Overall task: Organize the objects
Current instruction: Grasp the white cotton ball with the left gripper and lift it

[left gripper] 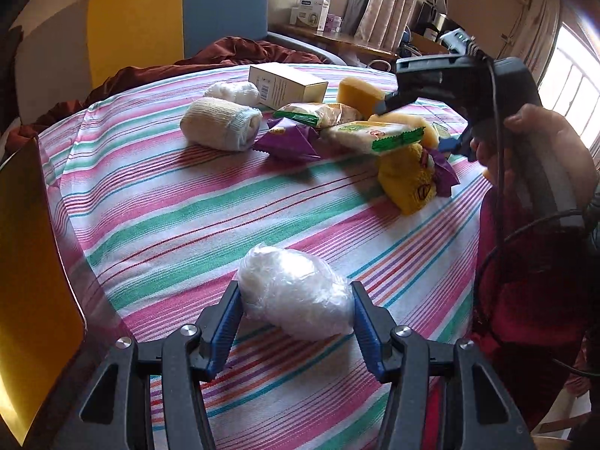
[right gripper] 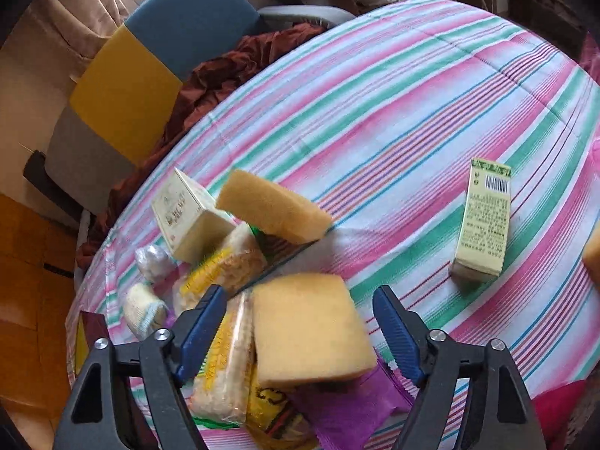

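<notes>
My left gripper (left gripper: pixel 296 292) is open, its fingers on either side of a clear plastic bundle (left gripper: pixel 296 296) lying on the striped cloth (left gripper: pixel 168 206); I cannot tell if the pads touch it. My right gripper (right gripper: pixel 300 303) is open above a yellow sponge (right gripper: pixel 311 330) that lies on a pile of snack packets (right gripper: pixel 225 367). In the left wrist view the right gripper (left gripper: pixel 416 120) hovers over that pile. A second sponge (right gripper: pixel 273 212), a cream box (right gripper: pixel 187 221), rolled socks (left gripper: pixel 221 123) and a yellow cloth (left gripper: pixel 408 180) lie around.
A pale green carton (right gripper: pixel 483 225) lies alone at the right. A purple packet (left gripper: pixel 288 138) lies by the socks. A yellow and blue chair (left gripper: pixel 176 18) with a dark red cloth (left gripper: pixel 240 50) stands beyond the table. A yellow panel (left gripper: pixel 30 300) is at the left edge.
</notes>
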### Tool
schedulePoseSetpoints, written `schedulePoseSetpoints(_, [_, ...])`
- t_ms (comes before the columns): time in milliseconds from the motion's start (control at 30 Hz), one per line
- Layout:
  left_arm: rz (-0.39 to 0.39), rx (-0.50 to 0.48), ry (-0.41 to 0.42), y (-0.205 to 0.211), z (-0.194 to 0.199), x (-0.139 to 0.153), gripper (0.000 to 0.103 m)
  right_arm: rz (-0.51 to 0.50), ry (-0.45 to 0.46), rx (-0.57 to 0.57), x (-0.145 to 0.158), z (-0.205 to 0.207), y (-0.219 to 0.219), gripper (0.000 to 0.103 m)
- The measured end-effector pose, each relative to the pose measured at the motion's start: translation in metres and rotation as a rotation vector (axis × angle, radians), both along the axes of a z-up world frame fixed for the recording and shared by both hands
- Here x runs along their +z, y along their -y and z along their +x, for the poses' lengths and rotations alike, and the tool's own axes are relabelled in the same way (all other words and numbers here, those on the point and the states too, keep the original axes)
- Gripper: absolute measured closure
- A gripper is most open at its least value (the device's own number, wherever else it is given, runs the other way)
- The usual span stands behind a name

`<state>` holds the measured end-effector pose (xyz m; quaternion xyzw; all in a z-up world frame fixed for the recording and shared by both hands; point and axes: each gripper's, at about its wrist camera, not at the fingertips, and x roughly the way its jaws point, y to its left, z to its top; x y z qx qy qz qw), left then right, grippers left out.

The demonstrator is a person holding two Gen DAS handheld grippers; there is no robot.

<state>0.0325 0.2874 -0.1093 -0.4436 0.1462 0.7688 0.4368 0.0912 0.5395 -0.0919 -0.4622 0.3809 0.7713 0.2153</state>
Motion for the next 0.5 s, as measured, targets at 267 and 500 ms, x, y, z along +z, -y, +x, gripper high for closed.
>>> schedulePoseSetpoints(267, [0.020,0.003,0.010,0.007,0.001,-0.001,0.046,0.064,0.075,0.071,-0.004,-0.010,0.011,0.046])
schedulePoseSetpoints(500, [0.060,0.014,0.008,0.016,0.004,0.016,0.047,0.086,0.028,0.076,0.003,-0.010,0.013,0.047])
